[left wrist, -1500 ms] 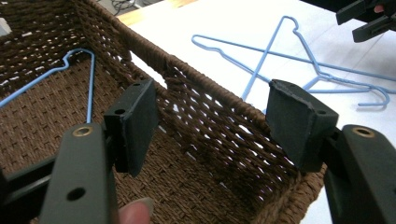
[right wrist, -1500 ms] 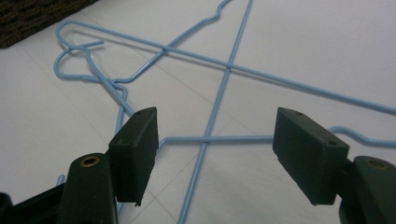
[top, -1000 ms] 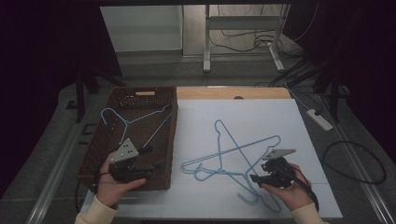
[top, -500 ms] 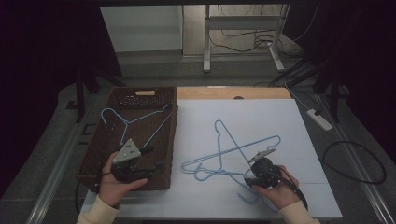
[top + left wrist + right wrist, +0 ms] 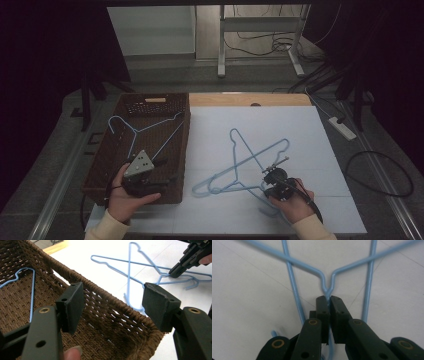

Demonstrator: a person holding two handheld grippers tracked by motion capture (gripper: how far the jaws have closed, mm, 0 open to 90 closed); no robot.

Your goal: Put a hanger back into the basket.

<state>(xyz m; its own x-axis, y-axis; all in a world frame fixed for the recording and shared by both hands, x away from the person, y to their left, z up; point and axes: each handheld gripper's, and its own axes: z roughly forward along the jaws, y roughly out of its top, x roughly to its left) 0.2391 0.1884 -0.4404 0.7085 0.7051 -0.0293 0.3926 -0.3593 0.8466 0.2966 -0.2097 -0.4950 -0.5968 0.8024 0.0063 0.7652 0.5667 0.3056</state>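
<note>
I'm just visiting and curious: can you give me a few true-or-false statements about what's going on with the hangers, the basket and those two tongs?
1. The right tongs are closed on the neck of a blue hanger. True; they have just been closing on it.
2. The left tongs grip the basket's rim. False: they stand open above the wicker basket, holding nothing.
3. One blue hanger in the basket lies on its floor. True.
4. The hangers on the white tabletop are red. False: they are light blue.
5. The basket sits to the right of the white tabletop. False: it sits to the left.
</note>
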